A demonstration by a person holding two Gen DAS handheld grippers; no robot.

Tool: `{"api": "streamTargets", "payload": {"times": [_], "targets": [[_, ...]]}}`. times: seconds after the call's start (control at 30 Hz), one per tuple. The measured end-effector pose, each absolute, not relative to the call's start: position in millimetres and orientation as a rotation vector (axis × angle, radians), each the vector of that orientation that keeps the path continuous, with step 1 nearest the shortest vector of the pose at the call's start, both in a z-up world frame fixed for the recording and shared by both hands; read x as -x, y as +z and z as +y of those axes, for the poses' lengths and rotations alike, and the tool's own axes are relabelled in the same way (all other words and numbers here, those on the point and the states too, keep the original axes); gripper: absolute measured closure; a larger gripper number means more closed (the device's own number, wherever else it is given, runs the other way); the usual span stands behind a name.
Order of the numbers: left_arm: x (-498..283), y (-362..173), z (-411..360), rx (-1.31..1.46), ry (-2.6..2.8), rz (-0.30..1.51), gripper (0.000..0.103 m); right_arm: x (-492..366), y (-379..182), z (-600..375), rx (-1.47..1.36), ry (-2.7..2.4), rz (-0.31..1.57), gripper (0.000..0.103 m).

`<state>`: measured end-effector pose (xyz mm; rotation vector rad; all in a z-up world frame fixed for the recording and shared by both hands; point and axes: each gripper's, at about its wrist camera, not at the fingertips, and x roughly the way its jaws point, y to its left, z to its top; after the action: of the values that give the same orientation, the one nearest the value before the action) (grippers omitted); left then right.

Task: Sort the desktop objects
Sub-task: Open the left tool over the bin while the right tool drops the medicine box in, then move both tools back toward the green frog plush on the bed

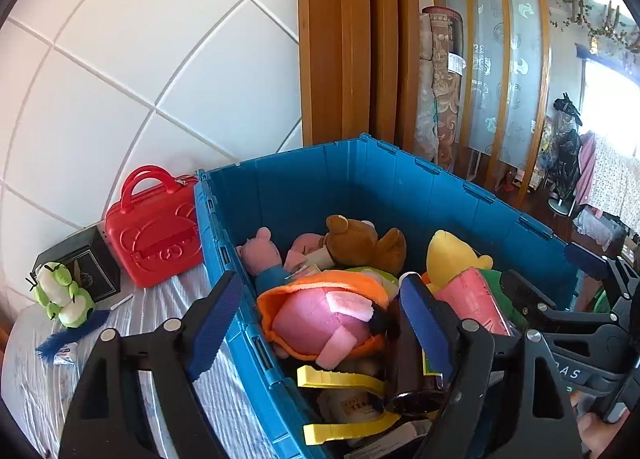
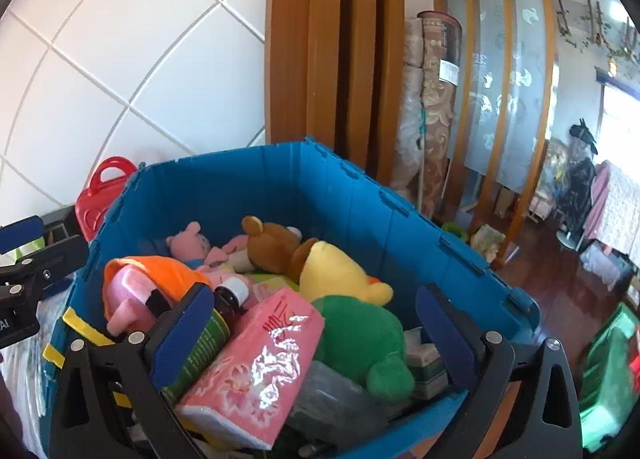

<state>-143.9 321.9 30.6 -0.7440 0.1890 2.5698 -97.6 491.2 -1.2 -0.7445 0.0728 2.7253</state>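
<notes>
Where the right gripper [image 2: 316, 323] stands spread wide over the blue crate [image 2: 248, 183], a pink tissue pack [image 2: 256, 363] with red characters too small to read lies between its fingers, untouched. The left gripper [image 1: 316, 323], also spread and empty, straddles the crate's left wall above an orange-hooded pink plush [image 1: 320, 319]. Only the left view shows the striped cloth [image 1: 132, 323], green plush [image 1: 60, 295], black box [image 1: 88, 271] and whole red case [image 1: 156, 231]. Beyond stand a white tiled wall [image 1: 140, 59] and wooden slats [image 2: 332, 59].
</notes>
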Motion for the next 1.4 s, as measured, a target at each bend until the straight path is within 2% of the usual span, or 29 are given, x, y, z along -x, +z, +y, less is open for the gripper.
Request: {"api": "streamTargets", "payload": {"times": [0.4, 0.73, 1.17, 1.4], "targets": [[112.1, 28.8, 251.3, 0.742, 2.621, 0.121, 0.021, 56.6, 30.9, 441.7, 0.632, 2.815, 0.032, 0.000], [118.4, 12.1, 98.8, 0.860, 2.844, -0.035, 0.021, 82.6, 41.3, 312.5, 0.627, 3.087, -0.068, 0.000], [144.2, -47.7, -125.2, 1.117, 3.091, -0.270, 0.021, 158.7, 1.2, 122.7, 0.894, 3.279, -0.176, 0.000], [186.5, -76.8, -191.8, 1.196, 3.105, -0.357, 0.021, 215.2, -27.0, 49.7, 1.055, 3.320, -0.198, 0.000]]}}
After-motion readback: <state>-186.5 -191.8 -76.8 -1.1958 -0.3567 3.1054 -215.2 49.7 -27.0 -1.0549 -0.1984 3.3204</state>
